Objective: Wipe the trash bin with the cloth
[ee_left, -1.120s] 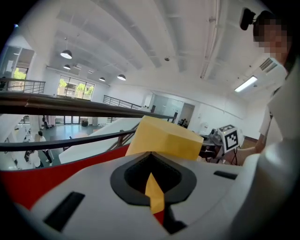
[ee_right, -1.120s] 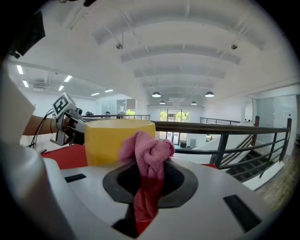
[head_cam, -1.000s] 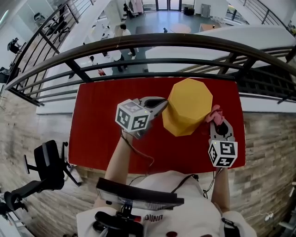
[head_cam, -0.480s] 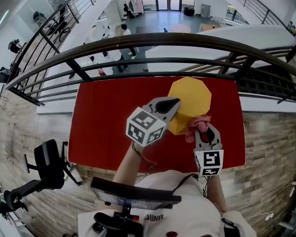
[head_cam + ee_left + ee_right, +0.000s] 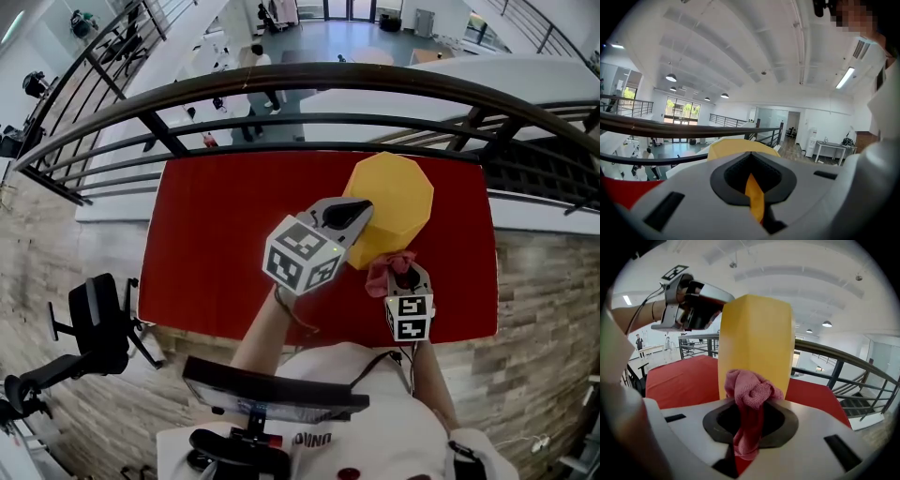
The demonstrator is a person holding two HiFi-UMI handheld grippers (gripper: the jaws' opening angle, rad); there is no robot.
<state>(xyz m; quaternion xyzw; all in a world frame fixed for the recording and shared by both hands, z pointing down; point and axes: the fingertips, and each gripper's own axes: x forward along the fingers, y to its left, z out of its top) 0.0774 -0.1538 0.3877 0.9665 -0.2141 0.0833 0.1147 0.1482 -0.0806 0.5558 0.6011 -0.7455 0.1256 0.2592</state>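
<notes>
A yellow many-sided trash bin (image 5: 392, 197) stands on the red table (image 5: 216, 244). My left gripper (image 5: 360, 215) is shut on the bin's upper edge, and a yellow strip of bin wall (image 5: 754, 199) shows between its jaws. My right gripper (image 5: 397, 273) is shut on a crumpled pink cloth (image 5: 382, 270), which rests against the bin's near side low down. In the right gripper view the cloth (image 5: 751, 391) bunches in front of the bin (image 5: 757, 338), with the left gripper (image 5: 696, 301) at the bin's top left corner.
A dark metal railing (image 5: 309, 94) runs along the table's far edge, with a drop to a lower floor beyond it. A black wheeled stand (image 5: 94, 328) is on the brick floor to the left. Bare red tabletop lies left of the bin.
My right gripper has carried the cloth from the bin's right side round to its near side. The left gripper has risen and shifted right onto the bin's top edge.
</notes>
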